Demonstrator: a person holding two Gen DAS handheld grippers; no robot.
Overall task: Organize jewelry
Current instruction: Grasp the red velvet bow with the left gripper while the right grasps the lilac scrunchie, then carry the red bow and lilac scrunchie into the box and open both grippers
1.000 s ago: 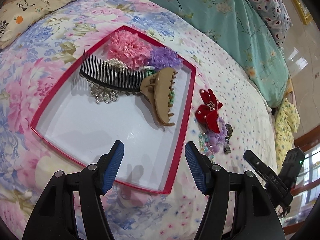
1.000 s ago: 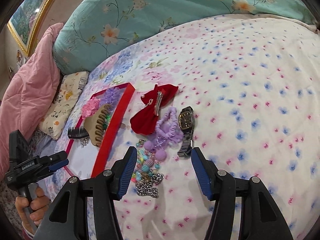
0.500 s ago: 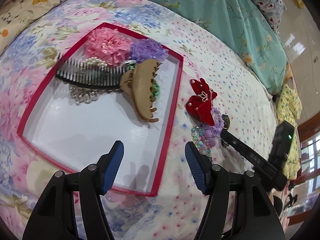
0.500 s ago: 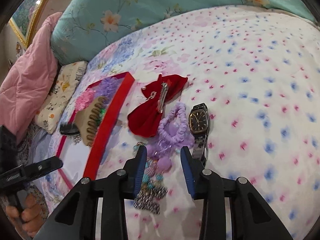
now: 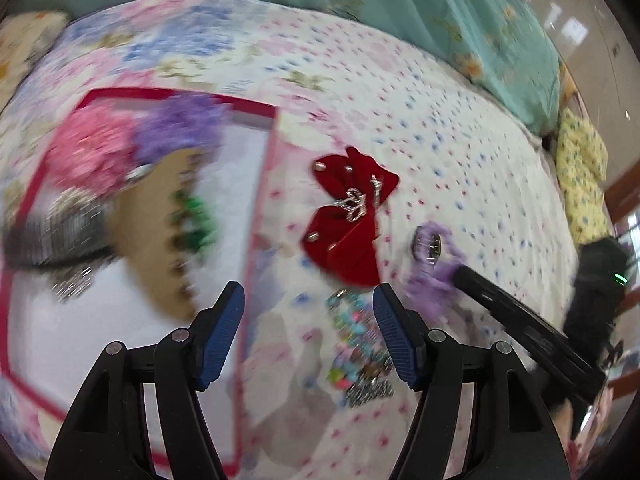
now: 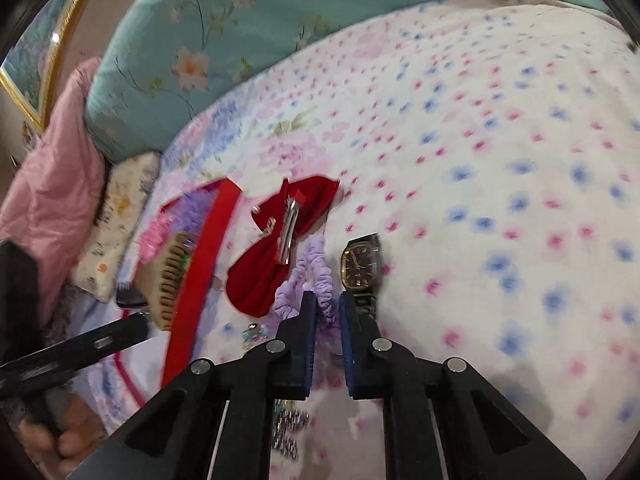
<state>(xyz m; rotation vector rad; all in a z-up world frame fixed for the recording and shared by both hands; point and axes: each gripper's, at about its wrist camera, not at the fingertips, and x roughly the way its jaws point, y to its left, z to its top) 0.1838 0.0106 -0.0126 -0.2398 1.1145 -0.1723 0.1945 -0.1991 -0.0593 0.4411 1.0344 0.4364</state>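
Where it gaped before, the right gripper [image 6: 328,304] now pinches the purple scrunchie [image 6: 316,276]; left gripper [image 5: 308,312] released.

The right gripper [image 6: 328,304] has its jaws nearly closed around the purple scrunchie [image 6: 312,276], beside the watch [image 6: 360,266].

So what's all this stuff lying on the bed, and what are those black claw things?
Tray: one, red rim, white inside, on the bedspread.
Fabric flowers: two, pink and purple, tray's far end.
Claw clip: one, tan, in tray.
Comb: one, black, in tray.
Bow: one, red, beside tray.
Scrunchie: one, lilac, between bow and watch.
Watch: one, dark face, right of scrunchie.
Beaded bracelet: one, multicoloured, near bow.
Left gripper: black, blue pads, open.
Right gripper: closed on scrunchie.
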